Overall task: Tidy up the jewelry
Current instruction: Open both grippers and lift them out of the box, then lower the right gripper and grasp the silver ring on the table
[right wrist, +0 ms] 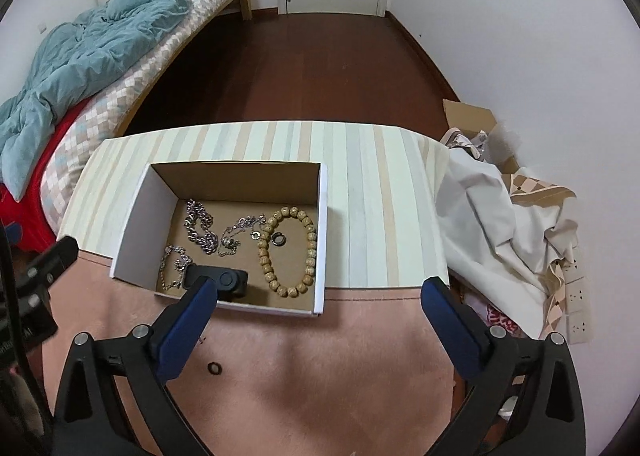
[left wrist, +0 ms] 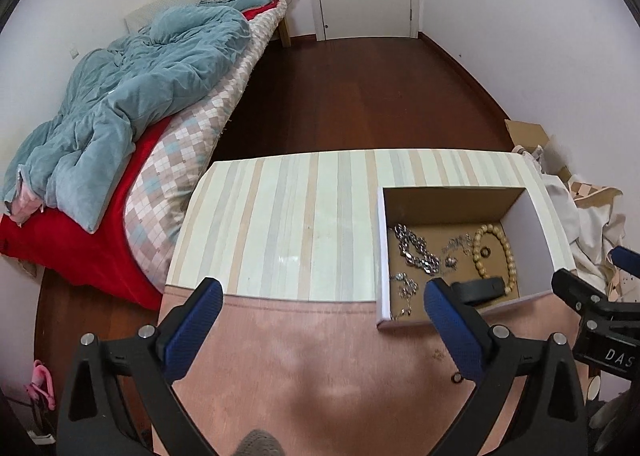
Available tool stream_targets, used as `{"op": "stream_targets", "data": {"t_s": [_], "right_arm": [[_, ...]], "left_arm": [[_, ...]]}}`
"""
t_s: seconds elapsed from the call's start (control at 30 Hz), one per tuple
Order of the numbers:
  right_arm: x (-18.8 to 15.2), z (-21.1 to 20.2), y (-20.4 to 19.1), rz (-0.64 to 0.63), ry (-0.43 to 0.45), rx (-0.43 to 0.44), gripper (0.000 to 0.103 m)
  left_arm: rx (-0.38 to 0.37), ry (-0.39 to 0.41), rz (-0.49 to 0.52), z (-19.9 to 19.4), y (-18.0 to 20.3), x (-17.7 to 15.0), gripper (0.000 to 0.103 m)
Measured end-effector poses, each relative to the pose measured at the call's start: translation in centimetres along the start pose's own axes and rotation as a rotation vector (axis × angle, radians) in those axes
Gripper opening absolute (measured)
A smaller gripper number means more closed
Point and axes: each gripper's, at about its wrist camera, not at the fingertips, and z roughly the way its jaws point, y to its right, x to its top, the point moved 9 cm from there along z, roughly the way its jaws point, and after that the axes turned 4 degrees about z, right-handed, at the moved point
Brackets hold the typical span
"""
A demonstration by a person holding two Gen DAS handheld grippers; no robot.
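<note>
An open white cardboard box (right wrist: 132,212) (left wrist: 548,228) stands on the table. It holds a wooden bead bracelet (right wrist: 308,252) (left wrist: 508,252), silver chains (right wrist: 200,232) (left wrist: 416,252), a small dark ring (right wrist: 278,240) and a black object (right wrist: 224,279) (left wrist: 480,288). A small dark ring (right wrist: 215,368) (left wrist: 457,377) lies on the pink table surface in front of the box. My left gripper (left wrist: 324,306) is open and empty, left of the box. My right gripper (right wrist: 320,296) is open and empty, over the box's near right corner.
The table has a striped mat (right wrist: 380,184) at the back and pink surface (right wrist: 320,376) in front. A bed with teal quilt (left wrist: 132,96) stands at left. Crumpled cloth and cardboard (right wrist: 512,224) lie at the table's right edge. A power strip (right wrist: 576,312) is at right.
</note>
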Motion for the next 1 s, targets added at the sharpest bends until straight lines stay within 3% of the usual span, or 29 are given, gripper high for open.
{"op": "stream_targets", "data": {"t_s": [0.7, 1.0], "right_arm": [[-2.7, -13.2, -0.4, 0.010, 0.167, -0.001, 0.103], [-3.6, -17.2, -0.4, 0.017, 0.214, 0.011, 0.103]], "left_arm": [[0.020, 0.159, -0.035, -12.5, -0.5, -1.4, 0.103], [0.028, 0.196, -0.042, -15.3, -1.0, -2.4, 0.103]]}}
